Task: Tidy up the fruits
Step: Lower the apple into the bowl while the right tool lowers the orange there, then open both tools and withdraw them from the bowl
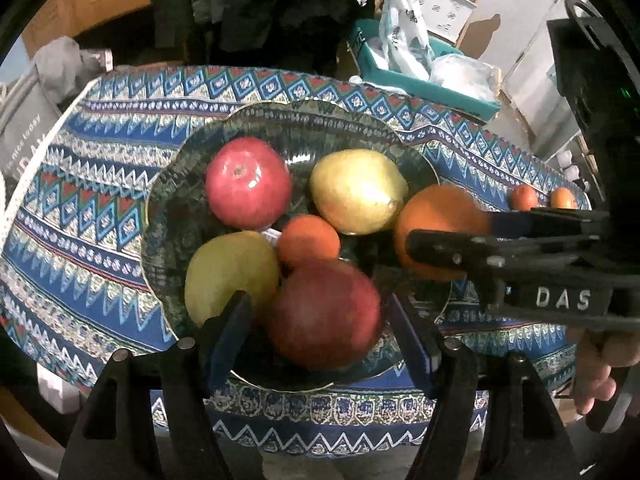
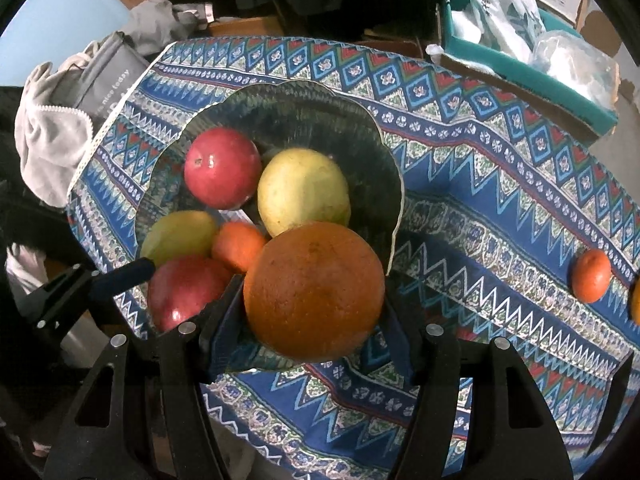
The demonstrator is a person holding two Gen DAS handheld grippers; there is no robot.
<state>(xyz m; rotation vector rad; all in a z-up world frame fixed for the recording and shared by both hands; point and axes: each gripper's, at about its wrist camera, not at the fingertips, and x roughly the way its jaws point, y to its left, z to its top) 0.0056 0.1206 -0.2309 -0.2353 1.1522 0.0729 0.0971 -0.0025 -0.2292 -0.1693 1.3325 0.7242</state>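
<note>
A dark patterned plate (image 1: 168, 184) (image 2: 320, 120) holds two red apples, two yellow pears and a small mandarin (image 1: 308, 240). My right gripper (image 2: 312, 320) is shut on a big orange (image 2: 314, 292) and holds it at the plate's right rim; it also shows in the left wrist view (image 1: 436, 228). My left gripper (image 1: 320, 320) is open around the near red apple (image 1: 324, 314), which lies in the plate; its fingers stand apart from the fruit. Two small mandarins (image 1: 524, 197) (image 1: 563, 198) lie on the cloth at the right.
The table wears a blue patterned cloth (image 2: 480, 240). A teal box (image 2: 520, 60) with plastic bags stands at the back right. A grey bag (image 2: 100, 80) and cloth lie at the back left.
</note>
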